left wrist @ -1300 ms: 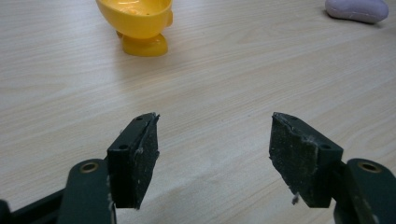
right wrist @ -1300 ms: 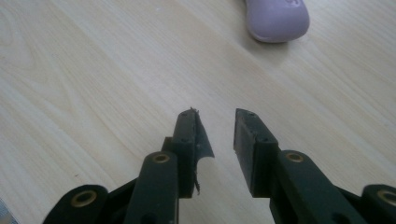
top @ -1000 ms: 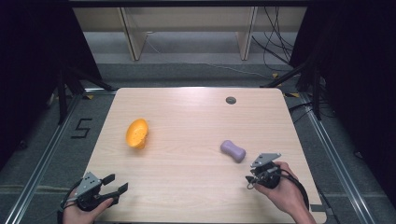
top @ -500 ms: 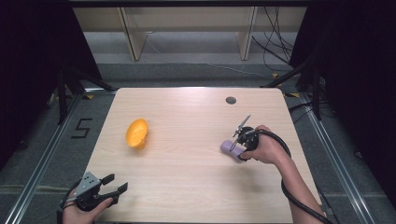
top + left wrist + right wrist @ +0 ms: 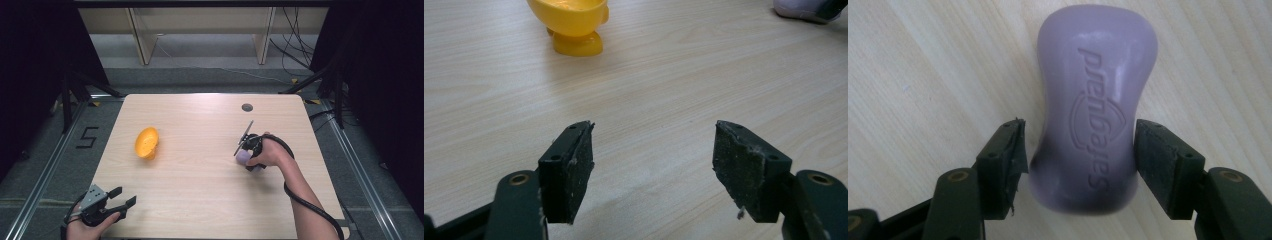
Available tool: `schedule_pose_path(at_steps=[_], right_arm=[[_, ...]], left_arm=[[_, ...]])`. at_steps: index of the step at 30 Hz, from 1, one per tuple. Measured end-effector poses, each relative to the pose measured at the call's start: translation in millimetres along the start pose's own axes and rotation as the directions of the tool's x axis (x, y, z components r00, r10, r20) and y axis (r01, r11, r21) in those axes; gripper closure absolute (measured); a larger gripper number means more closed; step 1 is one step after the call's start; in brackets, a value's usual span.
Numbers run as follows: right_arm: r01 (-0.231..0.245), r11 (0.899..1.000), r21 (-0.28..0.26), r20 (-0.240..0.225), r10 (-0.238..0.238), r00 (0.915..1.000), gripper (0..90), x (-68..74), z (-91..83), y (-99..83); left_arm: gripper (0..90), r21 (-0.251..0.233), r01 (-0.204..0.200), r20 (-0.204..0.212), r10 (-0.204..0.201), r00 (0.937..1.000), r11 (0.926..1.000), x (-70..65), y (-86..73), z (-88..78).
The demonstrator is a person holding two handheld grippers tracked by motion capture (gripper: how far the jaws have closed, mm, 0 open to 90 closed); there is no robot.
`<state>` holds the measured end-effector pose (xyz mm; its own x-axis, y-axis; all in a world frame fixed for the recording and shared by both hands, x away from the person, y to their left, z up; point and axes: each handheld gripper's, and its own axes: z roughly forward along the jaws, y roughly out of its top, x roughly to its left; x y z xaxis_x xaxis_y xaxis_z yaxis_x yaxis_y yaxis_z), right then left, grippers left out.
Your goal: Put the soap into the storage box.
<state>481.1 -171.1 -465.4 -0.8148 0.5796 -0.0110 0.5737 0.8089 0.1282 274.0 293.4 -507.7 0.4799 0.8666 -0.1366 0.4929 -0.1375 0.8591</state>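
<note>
The wooden bench point(image 5: 200, 190) carries a yellow egg cup point(image 5: 147, 143) at left. The right tool point(image 5: 1075, 150) straddles the purple soap bar point(image 5: 1095, 105) right of centre, jaws just beside it, barely gapped. The left tool point(image 5: 651, 165) gapes wide near the front edge.

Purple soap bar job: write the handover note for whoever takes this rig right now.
Right gripper: open, jaws either side of the purple moulded soap bar, which lies flat on the pale wooden table; small gaps show at both jaws, so no grip yet.
Left gripper: open, idle at the near left table edge.
Yellow plastic cup-shaped holder: left of centre, lying tipped, untouched.
Done: right gripper lined up on the soap.
Left: shut the jaws and lift; likely destination is the holder.
</note>
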Motion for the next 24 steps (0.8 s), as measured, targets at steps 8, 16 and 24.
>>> schedule_pose_path(at_steps=[8,16,24], right_arm=[[-0.008,0.999,0.043,0.010,0.007,0.9999,43.5,-2.5,6.3,7.8],[-0.012,0.998,0.060,0.015,0.011,0.9998,47.0,-4.8,8.6,13.5],[-0.023,0.998,0.065,0.009,0.023,0.9997,47.8,-3.8,8.4,14.3]], left_arm=[[32.1,-0.002,-0.003,0.000,0.003,1.0000,1.0000,0.4,-0.1,-0.1],[32.1,-0.005,-0.002,0.002,0.002,1.0000,1.0000,0.7,-0.2,0.2],[32.1,-0.005,-0.001,-0.001,0.001,1.0000,1.0000,0.8,-0.1,-0.3]])
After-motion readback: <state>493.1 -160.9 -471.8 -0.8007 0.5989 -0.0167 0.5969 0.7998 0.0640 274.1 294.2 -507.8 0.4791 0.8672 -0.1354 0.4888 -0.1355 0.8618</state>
